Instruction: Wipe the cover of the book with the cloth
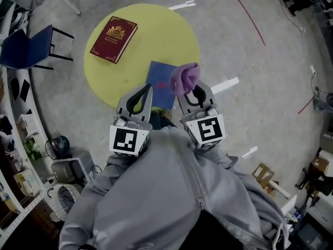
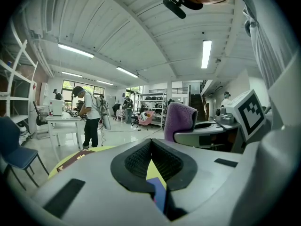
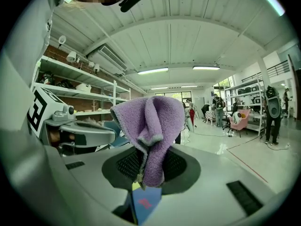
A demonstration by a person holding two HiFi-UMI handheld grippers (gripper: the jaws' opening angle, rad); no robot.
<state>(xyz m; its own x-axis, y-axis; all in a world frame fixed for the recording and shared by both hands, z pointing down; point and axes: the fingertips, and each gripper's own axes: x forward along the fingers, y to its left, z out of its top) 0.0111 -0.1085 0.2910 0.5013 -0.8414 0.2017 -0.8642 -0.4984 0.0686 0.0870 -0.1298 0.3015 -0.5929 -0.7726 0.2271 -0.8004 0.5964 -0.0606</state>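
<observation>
On the round yellow table point(image 1: 171, 30) a blue book point(image 1: 160, 77) lies near the front edge. A dark red book point(image 1: 113, 39) with gold print lies at the table's back left. My right gripper point(image 1: 191, 89) is shut on a purple cloth point(image 1: 186, 77), which bunches up above the jaws over the blue book's right side. In the right gripper view the cloth point(image 3: 151, 133) stands up between the jaws, with the blue book point(image 3: 146, 201) below. My left gripper point(image 1: 148, 89) is shut on nothing, held above the blue book's left side; its jaw tips point(image 2: 151, 149) meet.
A blue chair point(image 1: 27, 48) stands left of the table. Shelves and clutter point(image 1: 23, 155) line the left wall. White tape marks point(image 1: 225, 85) and a red line point(image 1: 248, 14) cross the grey floor. A person point(image 2: 89, 117) works at a far white table.
</observation>
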